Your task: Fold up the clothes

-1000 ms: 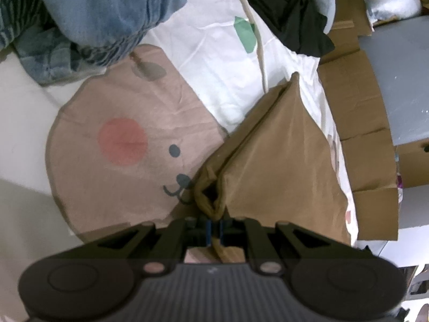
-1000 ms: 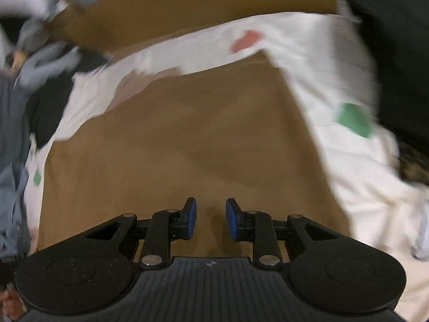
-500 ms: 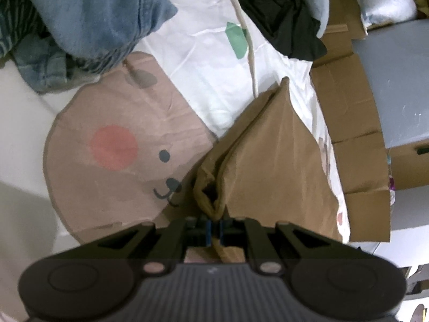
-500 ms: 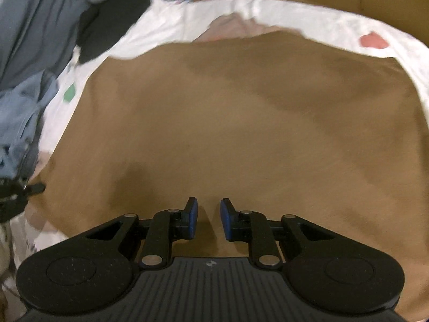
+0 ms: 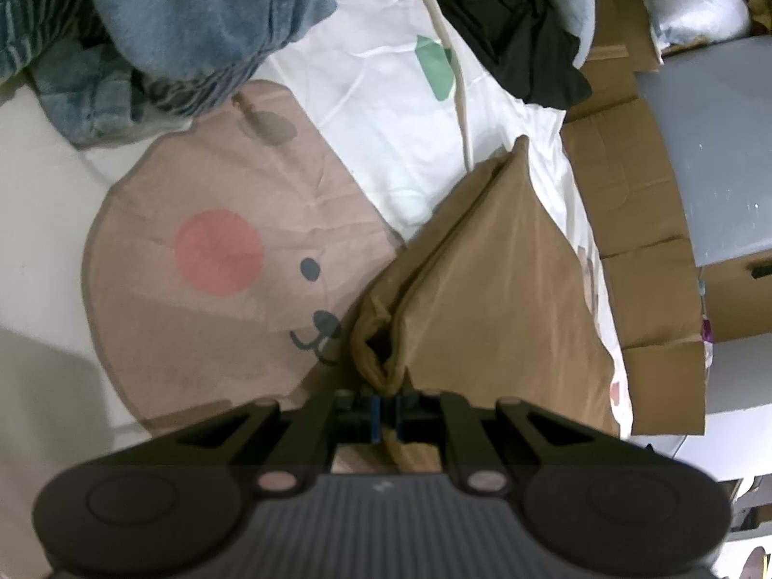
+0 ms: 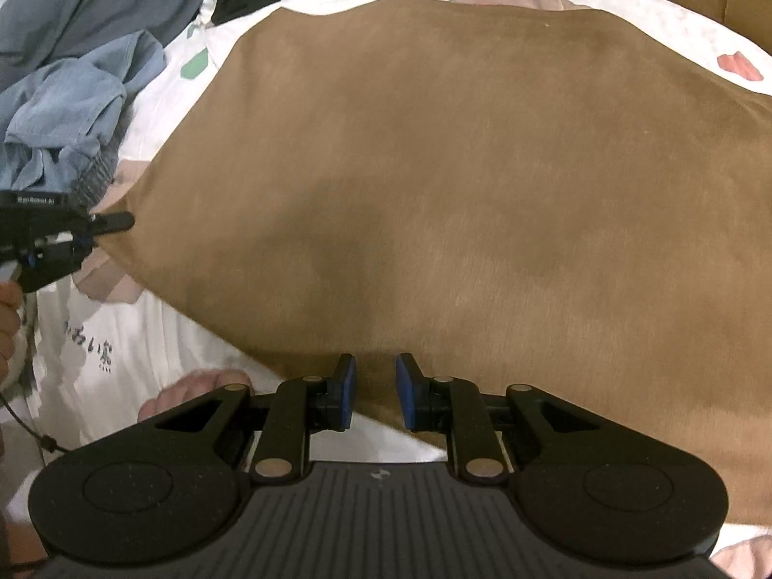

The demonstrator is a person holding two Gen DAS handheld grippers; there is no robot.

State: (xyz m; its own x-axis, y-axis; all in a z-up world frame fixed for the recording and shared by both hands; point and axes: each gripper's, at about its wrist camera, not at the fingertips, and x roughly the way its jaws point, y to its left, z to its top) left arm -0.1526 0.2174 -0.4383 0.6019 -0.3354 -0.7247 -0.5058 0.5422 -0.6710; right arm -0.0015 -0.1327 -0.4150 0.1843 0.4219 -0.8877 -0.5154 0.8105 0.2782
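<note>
A bunched corner of the brown garment [image 5: 492, 289] is pinched between the pressed-together blue pads of the left hand-held gripper [image 5: 384, 410], and the cloth is drawn up from that corner into a ridge running away from the camera. In the right wrist view, the right hand-held gripper [image 6: 375, 393] is seen just above the near edge of the same brown garment [image 6: 458, 193], its jaws held a little apart with nothing pressed between the pads [image 6: 346, 388]; whether the cloth edge lies between them cannot be told. The garment is spread wide over a white printed bedsheet [image 6: 125, 337], on which a pinkish bear face [image 5: 217, 265] is printed just left of the held corner. At the left edge of the right wrist view, the left hand-held gripper [image 6: 91, 231] is seen clamped on the garment's far corner. Farther off, blue denim clothes [image 5: 193, 14] and a black garment [image 5: 511, 29] are piled on the sheet, and flattened cardboard [image 5: 627, 202] is seen beside the bed.
</note>
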